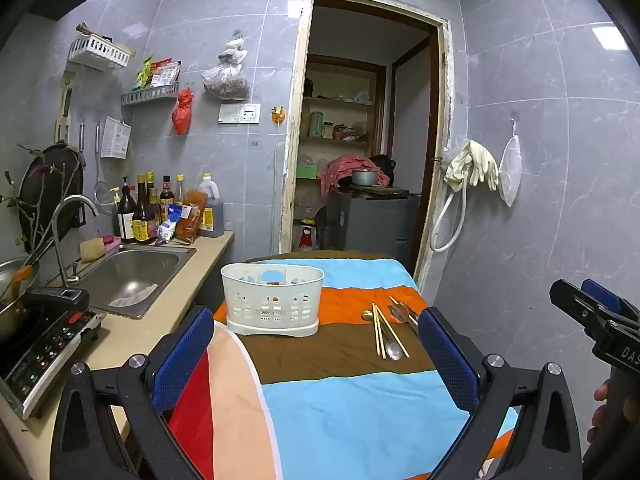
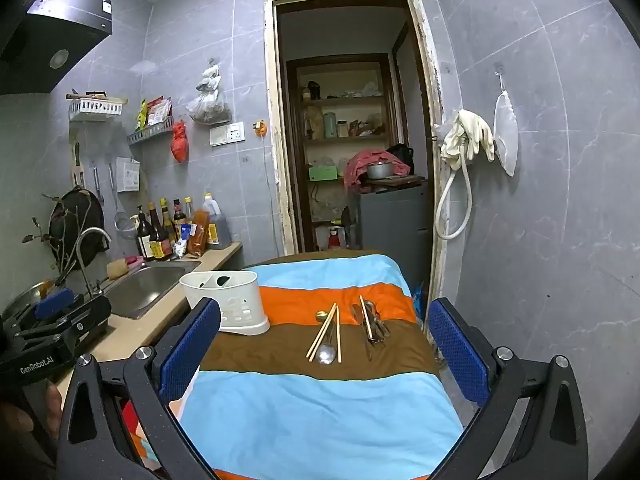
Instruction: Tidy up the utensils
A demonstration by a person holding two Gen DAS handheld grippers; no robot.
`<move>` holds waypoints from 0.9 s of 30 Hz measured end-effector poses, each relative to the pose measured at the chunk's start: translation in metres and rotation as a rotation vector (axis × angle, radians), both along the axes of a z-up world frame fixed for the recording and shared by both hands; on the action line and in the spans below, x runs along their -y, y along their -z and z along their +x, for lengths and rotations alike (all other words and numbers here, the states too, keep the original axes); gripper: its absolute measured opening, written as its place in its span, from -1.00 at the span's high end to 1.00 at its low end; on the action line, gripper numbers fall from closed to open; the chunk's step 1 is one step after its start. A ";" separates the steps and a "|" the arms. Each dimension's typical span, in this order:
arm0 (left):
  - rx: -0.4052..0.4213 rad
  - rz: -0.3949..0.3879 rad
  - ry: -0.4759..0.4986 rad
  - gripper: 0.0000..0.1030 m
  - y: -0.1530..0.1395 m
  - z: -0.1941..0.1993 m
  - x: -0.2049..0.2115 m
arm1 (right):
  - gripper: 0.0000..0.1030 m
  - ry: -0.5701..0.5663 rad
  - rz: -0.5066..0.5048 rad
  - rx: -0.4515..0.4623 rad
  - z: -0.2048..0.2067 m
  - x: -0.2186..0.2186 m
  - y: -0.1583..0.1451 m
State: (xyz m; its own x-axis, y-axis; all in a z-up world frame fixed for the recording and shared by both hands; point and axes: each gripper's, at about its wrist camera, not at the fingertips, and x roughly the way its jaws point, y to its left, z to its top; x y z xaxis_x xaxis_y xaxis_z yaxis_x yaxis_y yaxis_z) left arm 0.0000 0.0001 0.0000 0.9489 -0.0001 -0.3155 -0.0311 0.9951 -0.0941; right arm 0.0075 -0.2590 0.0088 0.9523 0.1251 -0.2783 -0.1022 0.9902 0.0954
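Observation:
A white perforated utensil holder [image 1: 273, 301] [image 2: 228, 304] stands on the striped cloth [image 1: 340, 400] [image 2: 320, 412] of a small table, toward its left. To its right lie wooden chopsticks [image 1: 386, 330] [image 2: 324, 330] across a steel spoon [image 1: 393, 349] [image 2: 326, 353], a gold spoon [image 2: 321, 315], and a pile of metal cutlery [image 1: 402, 313] [image 2: 374, 326] with one more chopstick. My left gripper [image 1: 316, 356] is open and empty, short of the holder. My right gripper [image 2: 326, 350] is open and empty too, hovering before the utensils.
A counter on the left carries a steel sink [image 1: 132, 276] [image 2: 148, 286], sauce bottles [image 1: 160, 212] and an induction cooker [image 1: 44, 344]. An open doorway [image 1: 360, 140] lies behind the table. A tiled wall with hanging gloves [image 2: 466, 138] stands close on the right.

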 end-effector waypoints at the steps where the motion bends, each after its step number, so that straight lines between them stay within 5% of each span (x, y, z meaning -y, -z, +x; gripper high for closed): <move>1: 0.002 0.000 0.000 -0.99 0.000 0.000 0.000 | -0.98 -0.001 -0.002 0.001 0.000 0.000 0.000; 27: -0.003 0.001 0.000 -0.99 0.000 0.000 0.000 | -0.98 -0.003 -0.016 -0.002 0.000 -0.007 0.008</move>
